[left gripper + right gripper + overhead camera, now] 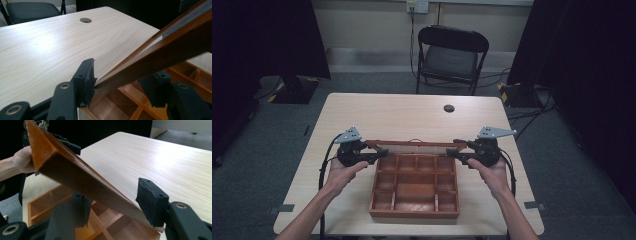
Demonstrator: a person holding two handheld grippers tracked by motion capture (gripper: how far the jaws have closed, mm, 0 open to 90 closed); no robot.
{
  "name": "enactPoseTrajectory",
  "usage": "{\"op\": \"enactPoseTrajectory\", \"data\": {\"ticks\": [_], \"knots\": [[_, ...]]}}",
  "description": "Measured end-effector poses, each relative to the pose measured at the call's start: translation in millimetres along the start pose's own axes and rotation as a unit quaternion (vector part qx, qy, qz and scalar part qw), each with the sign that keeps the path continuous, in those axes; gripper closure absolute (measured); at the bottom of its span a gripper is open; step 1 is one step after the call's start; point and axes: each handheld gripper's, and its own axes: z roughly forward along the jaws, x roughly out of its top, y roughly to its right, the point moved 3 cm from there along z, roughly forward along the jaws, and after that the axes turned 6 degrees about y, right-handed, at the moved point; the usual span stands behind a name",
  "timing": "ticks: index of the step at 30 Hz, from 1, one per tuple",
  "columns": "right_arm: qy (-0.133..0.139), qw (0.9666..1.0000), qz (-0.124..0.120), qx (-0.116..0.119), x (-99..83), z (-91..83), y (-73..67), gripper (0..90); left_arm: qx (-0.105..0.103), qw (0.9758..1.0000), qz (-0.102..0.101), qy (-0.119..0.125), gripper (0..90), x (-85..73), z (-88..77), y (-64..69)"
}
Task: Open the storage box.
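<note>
Wooden compartment box (414,192) sits near table (412,112) front edge, open, dividers visible. Hinged lid (412,144) raised at box's 12 o'clock edge — left gripper (379,153) at 9 o'clock end, right gripper (455,154) at 3 o'clock end. Both jaw pairs spread around lid frame corners, gaps showing, not clamped. Cable grommet (449,108) farther back; folding chair (452,55) beyond table at 12 o'clock.

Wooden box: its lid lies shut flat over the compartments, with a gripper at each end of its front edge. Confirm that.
Not shut. The high view shows the lid raised open, the compartments of the wooden box exposed. The left gripper and right gripper are indeed at its two ends.
</note>
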Motion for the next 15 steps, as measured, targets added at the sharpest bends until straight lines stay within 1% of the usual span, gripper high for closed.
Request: {"op": "enactPoseTrajectory", "data": {"ticks": [1,4,7,15], "knots": [[0.001,1.0,0.0,0.0,0.5,1.0,0.6,46.3,-0.002,1.0,0.0,0.003,47.4,0.2,0.4,-1.6],[0.0,1.0,0.002,-0.002,1.5,2.9,1.4,46.4,-0.002,1.0,-0.001,0.001,48.6,0.7,0.6,-2.8],[0.002,1.0,0.004,-0.003,2.1,6.2,3.5,46.5,-0.006,1.0,0.002,-0.006,49.8,3.3,1.5,-5.3],[-0.002,0.9999,0.013,-0.01,-0.2,9.9,11.0,46.6,-0.002,1.0,0.001,-0.004,51.6,4.3,2.5,-7.1]]}}
